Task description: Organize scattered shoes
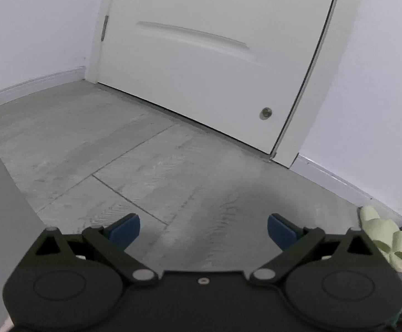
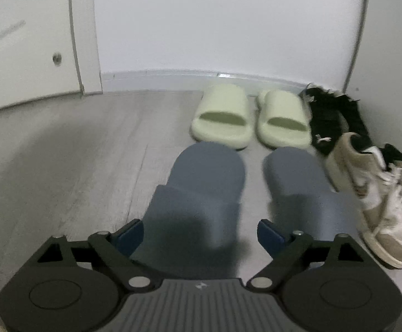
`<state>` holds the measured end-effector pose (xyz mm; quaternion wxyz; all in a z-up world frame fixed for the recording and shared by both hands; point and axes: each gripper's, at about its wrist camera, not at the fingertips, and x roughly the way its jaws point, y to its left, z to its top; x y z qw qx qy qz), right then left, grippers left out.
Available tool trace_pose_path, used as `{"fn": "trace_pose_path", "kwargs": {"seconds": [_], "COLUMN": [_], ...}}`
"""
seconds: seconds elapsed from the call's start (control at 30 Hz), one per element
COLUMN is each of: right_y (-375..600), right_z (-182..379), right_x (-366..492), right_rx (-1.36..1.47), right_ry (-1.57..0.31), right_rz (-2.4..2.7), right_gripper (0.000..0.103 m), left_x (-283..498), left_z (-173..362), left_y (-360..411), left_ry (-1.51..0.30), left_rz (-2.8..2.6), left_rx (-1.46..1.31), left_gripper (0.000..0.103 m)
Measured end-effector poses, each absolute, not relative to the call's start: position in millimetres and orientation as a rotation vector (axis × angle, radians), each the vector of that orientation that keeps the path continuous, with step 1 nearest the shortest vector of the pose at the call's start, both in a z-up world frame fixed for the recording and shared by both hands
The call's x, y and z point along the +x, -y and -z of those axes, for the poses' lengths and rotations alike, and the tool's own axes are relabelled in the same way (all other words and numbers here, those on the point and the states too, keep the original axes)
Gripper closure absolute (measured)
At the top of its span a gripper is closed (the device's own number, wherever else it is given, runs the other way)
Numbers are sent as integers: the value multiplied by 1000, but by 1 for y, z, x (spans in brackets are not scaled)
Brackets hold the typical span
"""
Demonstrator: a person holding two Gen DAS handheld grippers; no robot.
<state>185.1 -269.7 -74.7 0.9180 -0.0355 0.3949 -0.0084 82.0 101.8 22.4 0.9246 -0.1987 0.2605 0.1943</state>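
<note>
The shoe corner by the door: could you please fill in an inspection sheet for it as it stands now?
Surface: grey tiled floor, bare in front of the left gripper.
Job's things: pale green slides side by side, toes at the baseboard; grey-blue slippers in a row nearer the camera; beige-and-white sneakers and black shoes bunched at the right wall.
Clutter: nothing seen.
Grippers: left gripper open, empty; right gripper open, above the left grey-blue slipper; contact cannot be told.
Cables: nothing seen.
Surroundings: white door, white walls, baseboard.
</note>
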Motion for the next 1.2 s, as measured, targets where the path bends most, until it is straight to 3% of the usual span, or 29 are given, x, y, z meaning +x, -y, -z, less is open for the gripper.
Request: {"fn": "trace_pose_path", "kwargs": {"seconds": [0.63,0.8,0.87,1.2], "right_y": [310,339,351,354], "right_z": [81,41,19,-69], "right_x": [181,155,141,76], "right_rx": [-235,-66,21,118], "right_ry": [-770,-665,-634,-570], "right_rz": [133,62,36,5], "right_gripper": [11,7,0,0], "left_x": [81,85,87,82], "left_z": [-62,-71,-76,-103], "left_y": [-30,-16,-5,34], "left_ry": [-405,-445,-466,-571], "left_rz": [-327,-233,-219,-117], "left_rx": [-197,-213,-206,-210], "left_gripper": [2,2,2,2]}}
